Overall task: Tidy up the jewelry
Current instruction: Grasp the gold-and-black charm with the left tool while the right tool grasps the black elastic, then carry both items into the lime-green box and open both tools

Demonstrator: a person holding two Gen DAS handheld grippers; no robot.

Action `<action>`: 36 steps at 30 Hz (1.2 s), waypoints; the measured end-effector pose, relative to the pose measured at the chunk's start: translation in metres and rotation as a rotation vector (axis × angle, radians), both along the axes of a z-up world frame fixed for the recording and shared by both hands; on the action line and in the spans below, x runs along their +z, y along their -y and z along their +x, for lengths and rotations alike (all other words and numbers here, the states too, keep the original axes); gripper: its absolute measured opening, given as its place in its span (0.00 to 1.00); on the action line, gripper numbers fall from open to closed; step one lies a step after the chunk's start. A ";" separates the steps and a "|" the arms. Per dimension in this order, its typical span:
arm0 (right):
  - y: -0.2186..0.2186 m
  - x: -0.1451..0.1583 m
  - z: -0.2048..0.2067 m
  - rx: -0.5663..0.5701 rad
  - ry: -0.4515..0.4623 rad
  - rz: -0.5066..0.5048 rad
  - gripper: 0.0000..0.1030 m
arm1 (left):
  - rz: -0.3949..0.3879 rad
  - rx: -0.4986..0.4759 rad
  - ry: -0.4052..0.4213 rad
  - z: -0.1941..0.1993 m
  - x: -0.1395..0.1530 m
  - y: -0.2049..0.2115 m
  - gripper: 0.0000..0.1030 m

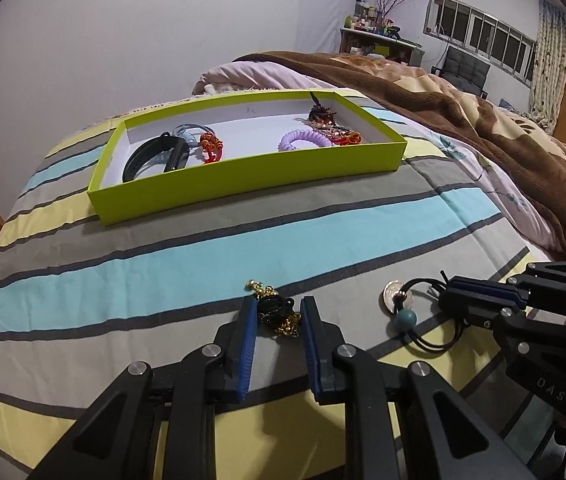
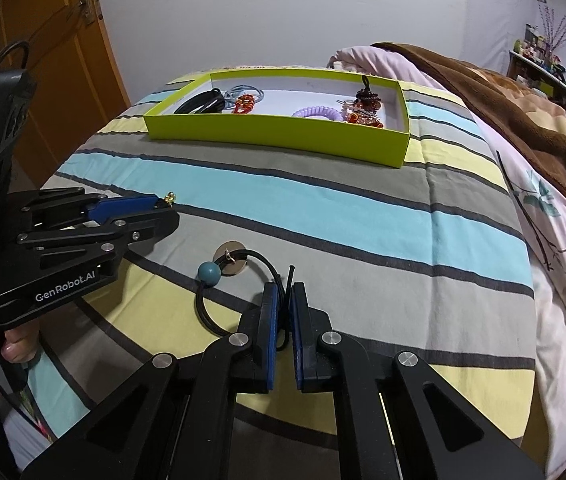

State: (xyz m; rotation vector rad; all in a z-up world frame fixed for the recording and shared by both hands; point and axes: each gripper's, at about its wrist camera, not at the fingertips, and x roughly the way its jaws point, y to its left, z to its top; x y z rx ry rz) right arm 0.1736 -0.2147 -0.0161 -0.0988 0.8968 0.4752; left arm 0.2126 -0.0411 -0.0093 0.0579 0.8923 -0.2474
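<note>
**Both claws are down on the last two loose pieces, ready to lift.**

Your right gripper (image 2: 283, 300) is pinched tight on the black cord (image 2: 261, 262) that carries the bead (image 2: 208, 271) and the disc (image 2: 232, 258), both lying on the bedspread (image 2: 323, 208) at about 10 o'clock from its tips. Your left gripper (image 1: 276, 312) stands half spread astride the bell charm (image 1: 273, 308); whether the pads press it yet you cannot tell. The box (image 1: 243, 168) sits well apart at 12 o'clock, already holding other pieces. Next, I judge: squeeze the left shut on the charm, raise both clear so the cord hangs free, then carry them over the near wall of the box.
</note>
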 end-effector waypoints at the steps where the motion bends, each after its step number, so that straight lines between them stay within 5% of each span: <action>1: 0.000 0.000 -0.001 -0.002 0.000 0.003 0.06 | -0.001 0.002 0.000 -0.002 0.001 -0.001 0.21; 36: -0.003 0.065 -0.007 0.016 0.154 0.039 0.06 | -0.032 0.031 0.108 -0.034 0.052 -0.031 0.21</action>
